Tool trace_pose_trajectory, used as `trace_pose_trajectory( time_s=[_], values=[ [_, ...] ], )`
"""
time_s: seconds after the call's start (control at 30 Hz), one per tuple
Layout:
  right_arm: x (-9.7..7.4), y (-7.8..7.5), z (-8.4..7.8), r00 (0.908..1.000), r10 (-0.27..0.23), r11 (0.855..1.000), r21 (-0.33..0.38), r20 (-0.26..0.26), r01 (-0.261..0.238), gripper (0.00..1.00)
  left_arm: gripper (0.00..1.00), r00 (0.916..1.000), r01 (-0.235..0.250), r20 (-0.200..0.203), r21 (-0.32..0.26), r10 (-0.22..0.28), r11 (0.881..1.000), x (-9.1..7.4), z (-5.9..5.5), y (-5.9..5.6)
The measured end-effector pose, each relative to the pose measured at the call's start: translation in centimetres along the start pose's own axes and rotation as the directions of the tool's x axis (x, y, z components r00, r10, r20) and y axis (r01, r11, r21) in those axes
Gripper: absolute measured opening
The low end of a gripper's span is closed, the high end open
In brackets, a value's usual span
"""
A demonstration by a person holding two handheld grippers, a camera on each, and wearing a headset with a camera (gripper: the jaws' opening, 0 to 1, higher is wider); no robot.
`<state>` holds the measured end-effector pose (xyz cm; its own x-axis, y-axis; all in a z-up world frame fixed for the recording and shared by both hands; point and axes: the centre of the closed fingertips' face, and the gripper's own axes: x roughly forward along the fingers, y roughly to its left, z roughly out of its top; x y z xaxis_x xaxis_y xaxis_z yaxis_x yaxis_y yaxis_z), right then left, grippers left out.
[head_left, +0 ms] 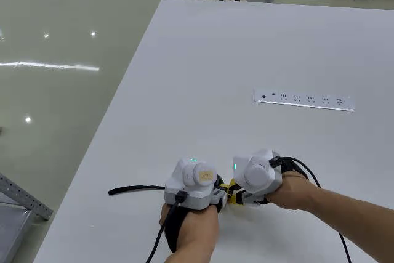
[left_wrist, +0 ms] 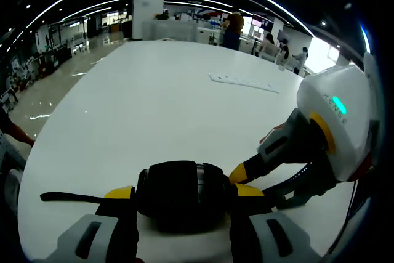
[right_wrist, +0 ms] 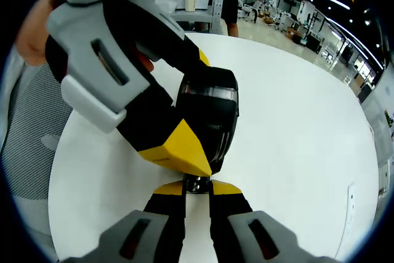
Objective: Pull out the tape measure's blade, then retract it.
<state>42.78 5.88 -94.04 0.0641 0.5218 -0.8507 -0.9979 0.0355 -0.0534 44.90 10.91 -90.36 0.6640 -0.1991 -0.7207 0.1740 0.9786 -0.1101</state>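
Observation:
A black tape measure (left_wrist: 184, 196) rests on the white table (head_left: 203, 90), and my left gripper (left_wrist: 184, 192) is shut on its case from both sides. A black wrist strap (left_wrist: 68, 197) trails off to the left of the case. In the right gripper view the tape measure (right_wrist: 209, 112) stands just ahead of my right gripper (right_wrist: 197, 187), whose yellow-tipped jaws are pressed together on the small metal blade tip (right_wrist: 197, 183) at the case's mouth. No length of blade is drawn out. In the head view both grippers meet at the tape measure (head_left: 230, 188) near the table's front edge.
A white power strip (head_left: 303, 100) lies flat farther back on the right. The table's left edge (head_left: 117, 109) drops to a shiny floor. A metal rack and people stand beyond the table's end.

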Motion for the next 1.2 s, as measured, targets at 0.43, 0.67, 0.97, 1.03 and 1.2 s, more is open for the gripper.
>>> trace_pose_trajectory(
  time_s=[0.43, 0.67, 0.97, 1.03, 1.2],
  values=[
    [0.13, -0.06, 0.08, 1.0000, -0.001, 1.000, -0.014, -0.003, 0.001, 0.14, 0.56, 1.0000, 0.002, -0.001, -0.003, -0.002, 1.000, 0.05, 0.00, 0.05],
    [0.17, -0.07, 0.15, 1.0000, -0.002, 1.000, -0.018, -0.005, 0.002, 0.14, 0.57, 1.0000, 0.001, 0.001, -0.004, -0.001, 1.000, 0.06, 0.01, 0.05],
    [0.22, -0.06, 0.12, 0.9998, -0.002, 1.000, -0.022, -0.018, 0.002, 0.14, 0.57, 1.0000, 0.001, 0.004, -0.004, -0.001, 1.000, -0.03, 0.04, 0.03],
    [0.19, -0.04, 0.14, 0.9999, 0.000, 1.000, -0.025, -0.015, 0.000, 0.14, 0.57, 1.0000, 0.000, 0.005, -0.003, 0.000, 1.000, -0.07, 0.05, 0.03],
    [0.11, 0.02, 0.17, 1.0000, -0.002, 1.000, -0.018, -0.009, 0.002, 0.14, 0.58, 0.9999, -0.004, 0.009, 0.002, 0.004, 1.000, -0.06, 0.09, 0.01]
  ],
)
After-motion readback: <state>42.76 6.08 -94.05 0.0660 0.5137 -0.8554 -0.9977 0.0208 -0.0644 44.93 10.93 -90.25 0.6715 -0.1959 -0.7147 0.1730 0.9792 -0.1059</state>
